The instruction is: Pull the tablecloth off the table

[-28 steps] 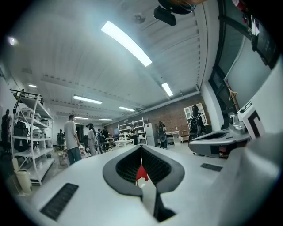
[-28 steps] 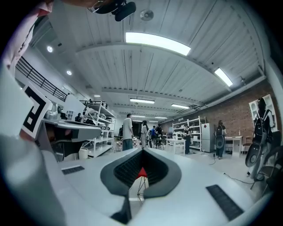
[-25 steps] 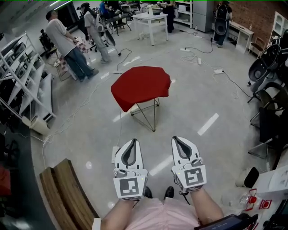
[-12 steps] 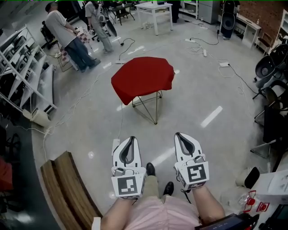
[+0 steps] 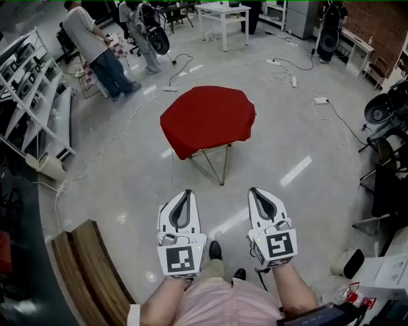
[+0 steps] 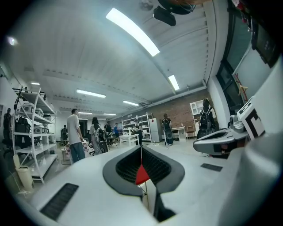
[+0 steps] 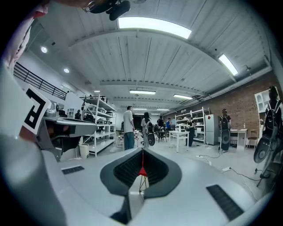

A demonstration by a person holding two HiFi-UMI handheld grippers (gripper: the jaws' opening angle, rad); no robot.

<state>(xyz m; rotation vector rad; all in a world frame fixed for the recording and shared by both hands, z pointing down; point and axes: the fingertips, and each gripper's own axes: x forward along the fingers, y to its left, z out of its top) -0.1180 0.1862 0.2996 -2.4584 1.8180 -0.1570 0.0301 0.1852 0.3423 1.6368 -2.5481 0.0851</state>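
A red tablecloth drapes a small table with thin metal legs in the middle of the floor. It stands ahead of both grippers, well apart from them. My left gripper and right gripper are held side by side, level, both shut with nothing in them. Through the slit between the left gripper's jaws a sliver of the red tablecloth shows. The same tablecloth appears smaller between the right gripper's jaws.
Two people stand at the far left by metal shelving. A white table is at the back. Cables and power strips lie on the floor. A wooden bench is at my near left, chairs at the right.
Both grippers have moved forward toward the table, which now sits closer and lower in the head view. The jaws stayed shut.
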